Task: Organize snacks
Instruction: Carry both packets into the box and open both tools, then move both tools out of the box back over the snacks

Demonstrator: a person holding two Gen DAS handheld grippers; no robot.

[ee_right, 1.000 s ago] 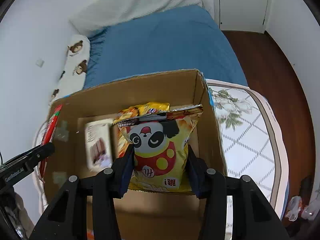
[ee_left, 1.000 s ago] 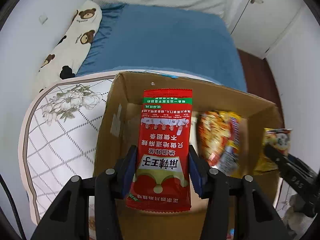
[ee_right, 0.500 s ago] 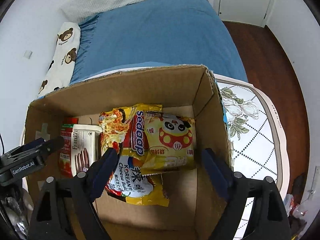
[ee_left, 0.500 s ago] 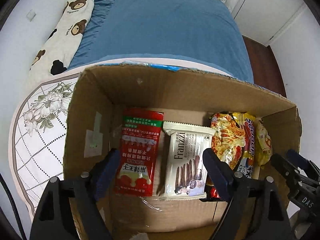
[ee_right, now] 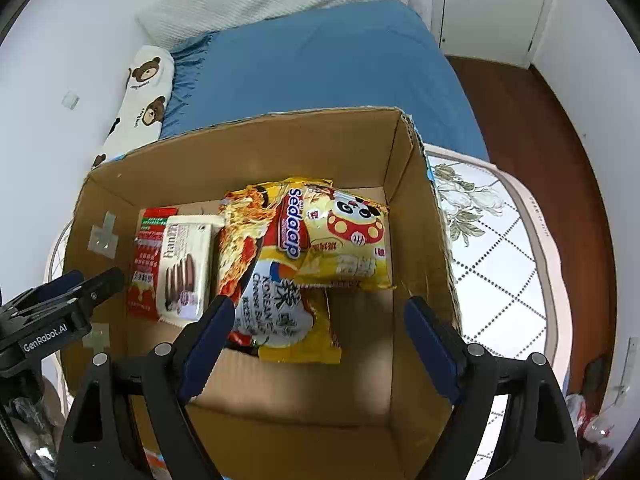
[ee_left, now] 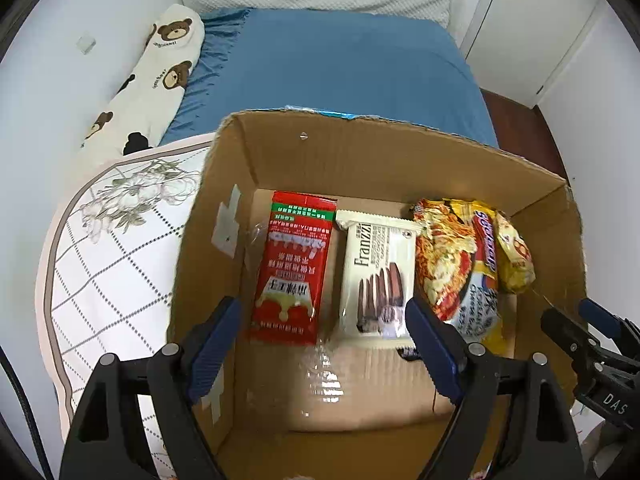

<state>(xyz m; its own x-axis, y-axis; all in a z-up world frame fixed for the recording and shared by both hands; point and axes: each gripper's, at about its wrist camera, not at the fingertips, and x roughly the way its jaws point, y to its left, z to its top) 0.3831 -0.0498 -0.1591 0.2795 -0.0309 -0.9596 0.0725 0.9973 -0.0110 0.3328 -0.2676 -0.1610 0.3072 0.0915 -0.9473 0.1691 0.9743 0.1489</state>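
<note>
The cardboard box [ee_left: 224,216] sits on a quilted floral cover [ee_left: 116,236], with a blue bed [ee_left: 340,72] beyond it. Inside, going left to right, four snacks lie flat on the box floor. The red packet [ee_left: 294,268] lies at the left, directly under the left hand-held gripper [ee_left: 326,344]. That gripper's jaws gape wide and hold nothing, so the packet appears to be released where it belongs. Just beside it lies the white Franzzi biscuit pack [ee_left: 378,276], then the Sedaap noodle packet [ee_right: 260,276]. The yellow panda bag [ee_right: 348,244] rests partly on top of the noodles, at the right end of the row. The right hand-held gripper [ee_right: 314,344] hovers over that end, its jaws likewise spread apart and empty. The row seems meant to keep each label readable from above. The noodle packet's right part is covered by the panda bag. The box's near wall is cut off by the gripper bodies, and small clutter at the frame's lower right corner cannot be identified.
</note>
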